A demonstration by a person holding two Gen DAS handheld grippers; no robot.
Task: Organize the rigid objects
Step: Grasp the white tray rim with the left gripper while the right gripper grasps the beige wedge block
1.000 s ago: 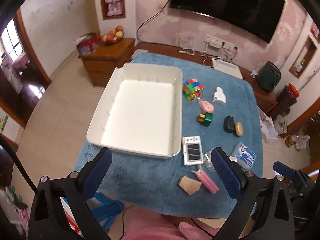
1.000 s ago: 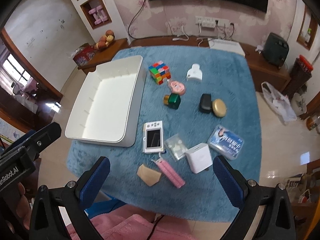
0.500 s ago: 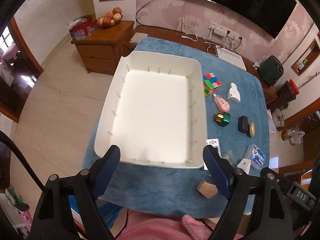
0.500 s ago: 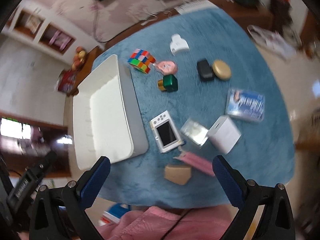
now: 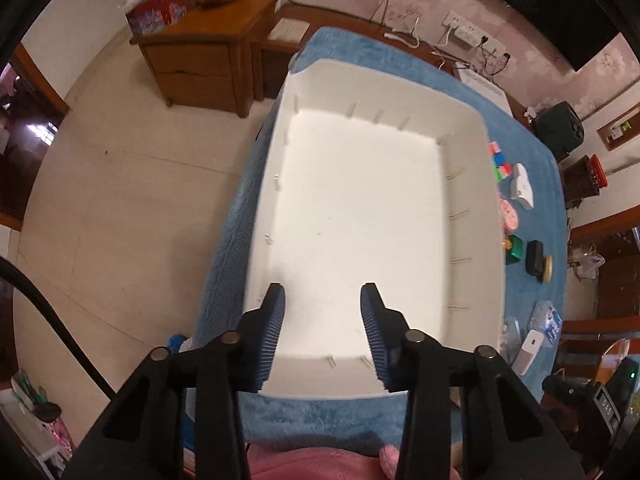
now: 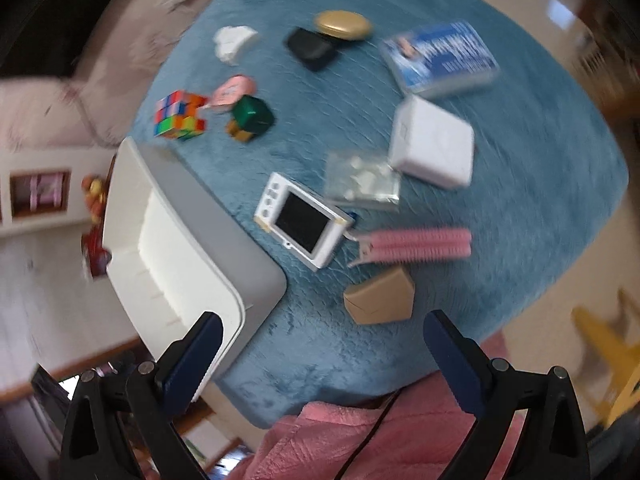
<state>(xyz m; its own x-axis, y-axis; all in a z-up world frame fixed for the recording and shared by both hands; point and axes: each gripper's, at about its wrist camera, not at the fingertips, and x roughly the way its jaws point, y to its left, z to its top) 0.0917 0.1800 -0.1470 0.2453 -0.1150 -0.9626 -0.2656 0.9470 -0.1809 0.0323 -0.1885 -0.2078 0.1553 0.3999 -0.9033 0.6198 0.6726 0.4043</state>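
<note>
The left tongs [image 5: 323, 304] pointed steeply down over the near end of the white tray [image 5: 474, 128], their blue pads closing with nothing between them, only the bare tray floor beneath. A second before they had stood far wider and farther back, with the whole tray ahead of them; the tray now filled the left wrist view.

The right tongs [image 6: 320, 334] were spread wide and empty, angled down above the near edge of the blue-covered counter [image 6: 540, 168]. Their view had rolled since the earlier frame, so the tray lay off to the left and the objects fanned out ahead.

The objects all lay on the counter, outside the tray: a tan box [image 6: 379, 295] nearest the right tongs, a pink comb [image 6: 416, 243] just beyond it, a white camera [image 6: 304, 220] beside the tray's corner, a clear packet [image 6: 362, 180], a white adapter block [image 6: 434, 148], a blue packet [image 6: 440, 56], a green cube [image 6: 250, 118], a puzzle cube [image 6: 180, 114], and others farther off. The right wrist view was blurred.
</note>
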